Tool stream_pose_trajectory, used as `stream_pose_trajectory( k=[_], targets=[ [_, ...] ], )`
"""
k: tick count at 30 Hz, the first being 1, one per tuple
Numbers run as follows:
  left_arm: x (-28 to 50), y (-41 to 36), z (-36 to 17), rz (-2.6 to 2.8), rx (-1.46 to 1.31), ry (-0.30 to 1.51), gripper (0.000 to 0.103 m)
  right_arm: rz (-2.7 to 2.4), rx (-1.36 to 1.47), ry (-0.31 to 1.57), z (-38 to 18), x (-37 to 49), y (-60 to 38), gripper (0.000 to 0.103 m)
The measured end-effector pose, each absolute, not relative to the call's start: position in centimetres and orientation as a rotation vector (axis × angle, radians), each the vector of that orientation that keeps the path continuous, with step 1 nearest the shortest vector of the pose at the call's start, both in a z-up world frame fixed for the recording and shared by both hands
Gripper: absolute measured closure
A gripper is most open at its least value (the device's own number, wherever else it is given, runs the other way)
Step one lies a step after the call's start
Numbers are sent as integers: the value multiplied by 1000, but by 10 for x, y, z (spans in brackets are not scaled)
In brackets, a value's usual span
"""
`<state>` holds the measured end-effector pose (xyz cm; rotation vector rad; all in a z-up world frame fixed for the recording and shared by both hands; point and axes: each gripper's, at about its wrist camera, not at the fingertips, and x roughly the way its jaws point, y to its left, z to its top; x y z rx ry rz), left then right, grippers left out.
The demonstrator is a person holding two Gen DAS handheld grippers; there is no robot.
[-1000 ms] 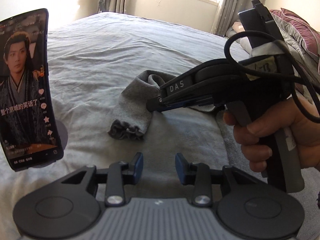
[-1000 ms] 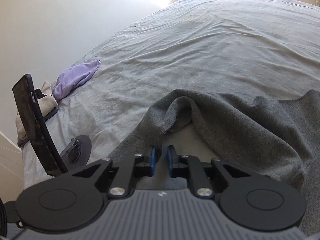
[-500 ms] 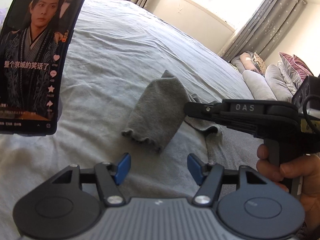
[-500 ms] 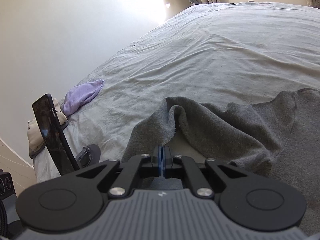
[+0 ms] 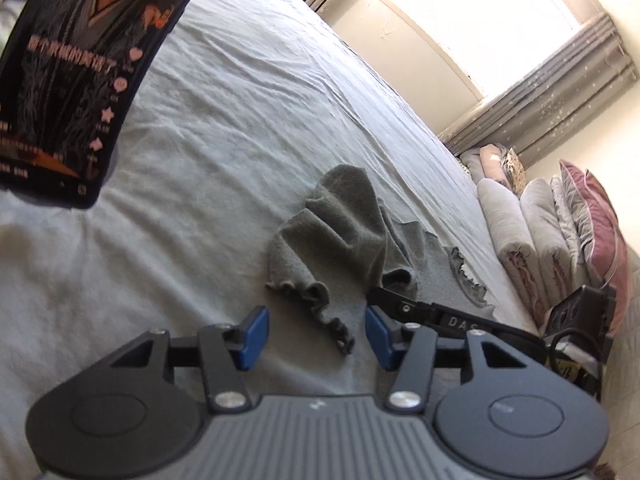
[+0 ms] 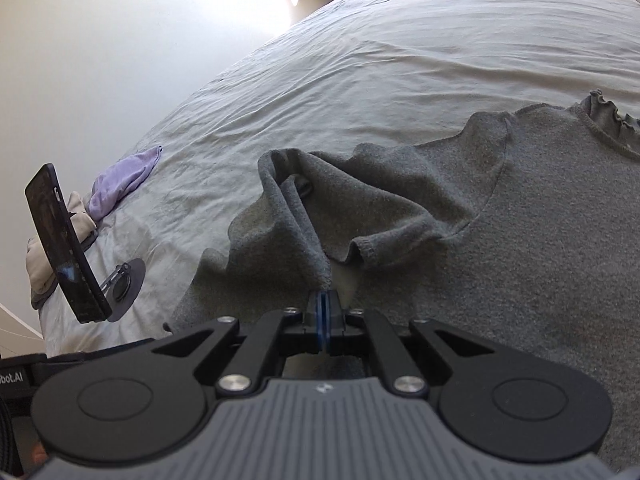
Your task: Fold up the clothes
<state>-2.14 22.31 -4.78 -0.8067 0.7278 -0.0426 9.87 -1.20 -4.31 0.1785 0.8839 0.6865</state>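
Bright window (image 5: pixel 476 20) glare, fisheye-warped edges, slight motion blur

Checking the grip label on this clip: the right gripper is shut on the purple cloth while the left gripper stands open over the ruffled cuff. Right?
Not quite. The right gripper is shut on the grey sweater, pinching its sleeve fabric, as the right wrist view shows. The purple cloth lies untouched near the bed's edge. The left gripper does stand open over the ruffled cuff.

wide bed (image 6: pixel 400 60) under wrinkled pale grey sheet. grey knit top (image 6: pixel 540 220) spread on it, sleeve (image 5: pixel 340 220) bunched. lilac cloth (image 6: pixel 120 184) at far edge, phone on stand (image 6: pixel 64 244) near it. stacked pillows (image 5: pixel 540 220) at head end.
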Motion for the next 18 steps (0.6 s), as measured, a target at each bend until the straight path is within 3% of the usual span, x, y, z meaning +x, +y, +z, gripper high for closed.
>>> stream_pose_trajectory(
  k=[8,11,13,14,18],
  targets=[
    [-12,216,-59,52,-888,641,55,707,193,881,-45,99,-14,100],
    [-5,213,-59,106,-876,612,66,710,210,879,-47,100,-18,100],
    [-1,211,-57,152,-851,609,81,710,218,879,-47,100,-18,100],
    [2,210,-55,182,-829,616,96,711,222,880,-47,100,-19,100],
    [20,198,-32,243,-620,643,99,727,220,885,-44,101,-17,98]
  ],
)
